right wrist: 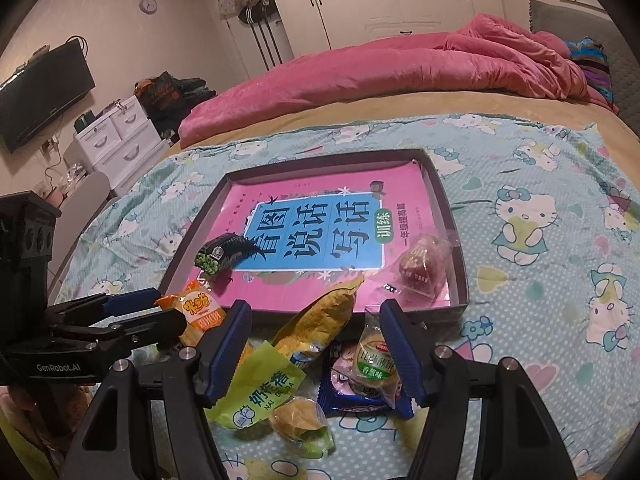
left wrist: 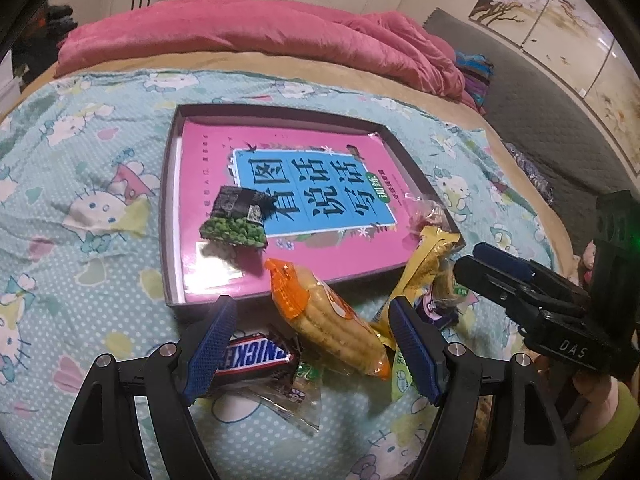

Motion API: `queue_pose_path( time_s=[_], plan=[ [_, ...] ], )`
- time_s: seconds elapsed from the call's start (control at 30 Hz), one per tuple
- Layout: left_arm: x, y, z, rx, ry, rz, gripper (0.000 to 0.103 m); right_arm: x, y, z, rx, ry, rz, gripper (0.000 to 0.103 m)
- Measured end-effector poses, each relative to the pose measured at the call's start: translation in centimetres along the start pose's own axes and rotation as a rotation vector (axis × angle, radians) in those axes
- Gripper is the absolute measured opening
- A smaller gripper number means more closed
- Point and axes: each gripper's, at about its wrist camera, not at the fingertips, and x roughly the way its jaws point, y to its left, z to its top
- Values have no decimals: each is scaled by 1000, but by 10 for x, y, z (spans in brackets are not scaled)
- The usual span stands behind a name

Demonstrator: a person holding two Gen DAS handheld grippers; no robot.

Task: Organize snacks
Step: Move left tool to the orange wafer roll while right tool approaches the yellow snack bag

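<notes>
Here, both grippers are hovering over a heap of snacks lying on a pale blue cartoon-cat bedsheet (right wrist: 532, 184), just short of a shallow dark cardboard tray (right wrist: 448, 208) holding a pink book with a blue title panel (right wrist: 316, 232).

The left gripper (left wrist: 310, 344) is standing with its blue-padded jaws wide apart and gripping nothing; between them are lying a brown Snickers bar (left wrist: 256, 354) at 9 o'clock and an orange-ended clear pack of yellow corn sticks (left wrist: 332, 320) pointing toward 11 o'clock.

The right gripper (right wrist: 316, 354) is likewise standing open and empty over a yellow foil packet (right wrist: 324, 320), a lime-green wrapper (right wrist: 260, 392), a blue-edged biscuit packet (right wrist: 360, 396) and a small round clear-wrapped biscuit (right wrist: 374, 360).

Inside the tray, a dark packet printed with green peas (right wrist: 220, 254) is sitting at the 8 o'clock corner, and a clear-wrapped reddish sweet (right wrist: 422, 268) at the 4 o'clock corner.

A rumpled pink quilt (right wrist: 400, 68) is lying at 12 o'clock beyond the tray.
</notes>
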Motion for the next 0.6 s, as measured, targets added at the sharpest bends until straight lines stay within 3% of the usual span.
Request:
queue_pose_path(
  time_s=[0.47, 0.6],
  plan=[
    [7, -1, -1, -6, 3, -19, 79, 36, 0, 6, -23, 72, 9, 65],
    [9, 0, 0, -5, 4, -20, 79, 45, 2, 6, -39, 87, 21, 54]
  ],
)
